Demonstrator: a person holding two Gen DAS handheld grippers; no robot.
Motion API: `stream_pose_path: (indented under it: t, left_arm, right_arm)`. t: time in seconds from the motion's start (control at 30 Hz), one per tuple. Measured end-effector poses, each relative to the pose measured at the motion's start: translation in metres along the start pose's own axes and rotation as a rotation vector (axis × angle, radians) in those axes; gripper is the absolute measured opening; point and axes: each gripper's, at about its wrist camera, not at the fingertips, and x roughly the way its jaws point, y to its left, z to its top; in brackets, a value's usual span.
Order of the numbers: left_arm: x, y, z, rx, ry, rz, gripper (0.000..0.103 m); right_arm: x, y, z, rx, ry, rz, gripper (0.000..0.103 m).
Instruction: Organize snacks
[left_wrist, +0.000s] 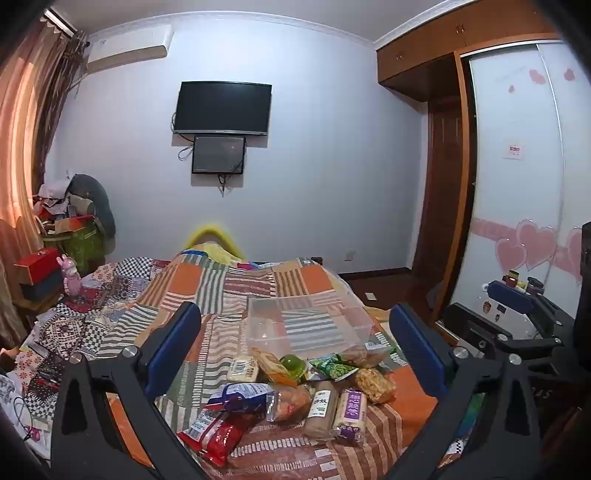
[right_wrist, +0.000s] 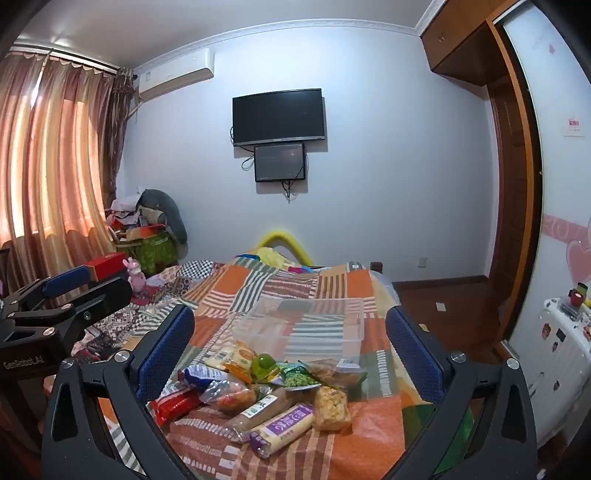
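A pile of snack packets lies on the patchwork bedspread (left_wrist: 236, 284): a red packet (left_wrist: 218, 435), a blue-white packet (left_wrist: 240, 397), a brown roll (left_wrist: 321, 410), a purple-labelled roll (left_wrist: 351, 413), a yellow puffed-snack bag (left_wrist: 375, 384), a green pea bag (left_wrist: 334, 367) and a green jelly cup (left_wrist: 293, 365). Just behind them stands an empty clear plastic bin (left_wrist: 258, 325). My left gripper (left_wrist: 293, 308) hovers open above the pile. The right gripper (right_wrist: 289, 312) is open too, over the same pile, with the purple-labelled roll (right_wrist: 284, 424) and the bin (right_wrist: 354, 321) ahead. Neither holds anything.
The bed runs toward a far wall with a TV (left_wrist: 223, 107). Cluttered boxes and bags (left_wrist: 74, 229) stand at the left by the curtains. A wardrobe (left_wrist: 517, 166) and a white suitcase (right_wrist: 554, 350) are on the right, with bare wooden floor (right_wrist: 443, 302) between.
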Motion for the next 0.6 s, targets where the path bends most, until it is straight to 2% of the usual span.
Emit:
stream_pose_path:
  t: [0.6]
  left_arm:
    - [0.0027,-0.0012,-0.0028,-0.003,-0.003,-0.002,0.103]
  right_arm:
    - [-0.0022,-0.0011,0.0018,0.008,-0.001,0.011,0.103]
